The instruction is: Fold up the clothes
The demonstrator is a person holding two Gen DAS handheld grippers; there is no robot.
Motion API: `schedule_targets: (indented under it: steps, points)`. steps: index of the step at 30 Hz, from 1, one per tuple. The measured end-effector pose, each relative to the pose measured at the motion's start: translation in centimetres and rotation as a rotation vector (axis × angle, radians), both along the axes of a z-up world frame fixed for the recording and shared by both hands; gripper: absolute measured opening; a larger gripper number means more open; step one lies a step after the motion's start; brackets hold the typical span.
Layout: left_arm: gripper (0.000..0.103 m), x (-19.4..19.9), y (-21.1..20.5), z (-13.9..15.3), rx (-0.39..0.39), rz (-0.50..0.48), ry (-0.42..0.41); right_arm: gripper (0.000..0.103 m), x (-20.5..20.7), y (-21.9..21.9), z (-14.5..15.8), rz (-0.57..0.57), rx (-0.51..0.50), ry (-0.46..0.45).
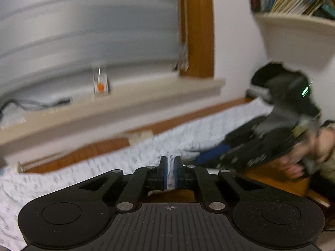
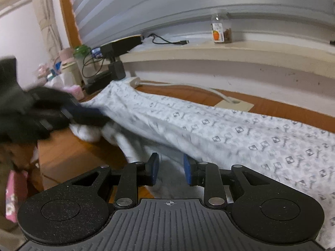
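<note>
A white garment (image 2: 240, 133) with a small grey print lies stretched across the wooden table (image 2: 69, 152). My left gripper (image 1: 170, 170) is shut on a pinched fold of this garment (image 1: 117, 163), and white cloth shows between its blue pads. In the right wrist view the left gripper (image 2: 92, 115) is a dark blur holding the cloth's near-left corner. My right gripper (image 2: 170, 170) is over the garment's near edge with its blue pads apart. Shadowed cloth fills the gap, and the pads do not visibly press on it. In the left wrist view the right gripper (image 1: 217, 151) is blurred, in a person's hand (image 1: 301, 159).
A windowsill (image 2: 240, 48) behind the table holds a bottle with an orange label (image 2: 219, 31), a black cable (image 2: 167, 40) and a dark device (image 2: 121, 46). A power strip (image 2: 134, 81) and cluttered containers (image 2: 69, 62) sit at the far left. A bookshelf (image 1: 297, 27) hangs at the right.
</note>
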State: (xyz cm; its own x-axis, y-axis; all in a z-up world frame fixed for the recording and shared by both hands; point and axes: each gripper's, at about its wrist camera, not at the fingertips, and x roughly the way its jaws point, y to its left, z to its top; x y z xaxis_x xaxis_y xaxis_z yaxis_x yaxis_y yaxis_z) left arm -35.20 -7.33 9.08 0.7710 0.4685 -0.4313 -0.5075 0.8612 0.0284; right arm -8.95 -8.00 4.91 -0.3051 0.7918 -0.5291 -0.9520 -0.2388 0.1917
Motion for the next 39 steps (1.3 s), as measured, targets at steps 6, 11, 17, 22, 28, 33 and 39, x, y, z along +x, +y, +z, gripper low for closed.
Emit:
schedule_targets:
  steps: [6, 11, 17, 22, 28, 33, 39]
  points:
    - [0.0, -1.7, -1.5, 1.0, 0.023, -0.001, 0.017, 0.028, -0.9, -1.5, 0.0, 0.036, -0.007, -0.023]
    - [0.002, -1.2, -0.2, -1.3, -0.054, 0.025, 0.044, 0.029, -1.9, -1.4, -1.3, 0.054, -0.044, -0.041]
    - [0.029, 1.6, -0.8, -4.3, -0.082, -0.028, 0.125, 0.029, -2.0, -0.4, -1.5, 0.004, -0.034, -0.037]
    - [0.035, 4.0, -0.5, -6.5, -0.049, -0.006, 0.207, 0.029, -1.4, 0.2, -1.1, -0.005, -0.029, -0.019]
    - [0.007, 3.8, -0.1, -6.4, -0.002, 0.011, 0.2, 0.039, -1.5, -0.6, -1.0, 0.008, -0.015, -0.021]
    - [0.006, 0.6, 0.0, -1.8, -0.012, 0.008, 0.044, 0.039, -2.3, -1.5, -1.5, 0.045, -0.022, -0.041]
    - [0.006, -0.6, 0.4, 0.2, -0.01, -0.003, 0.014, 0.039, -3.5, -1.6, -0.9, 0.094, 0.026, -0.039]
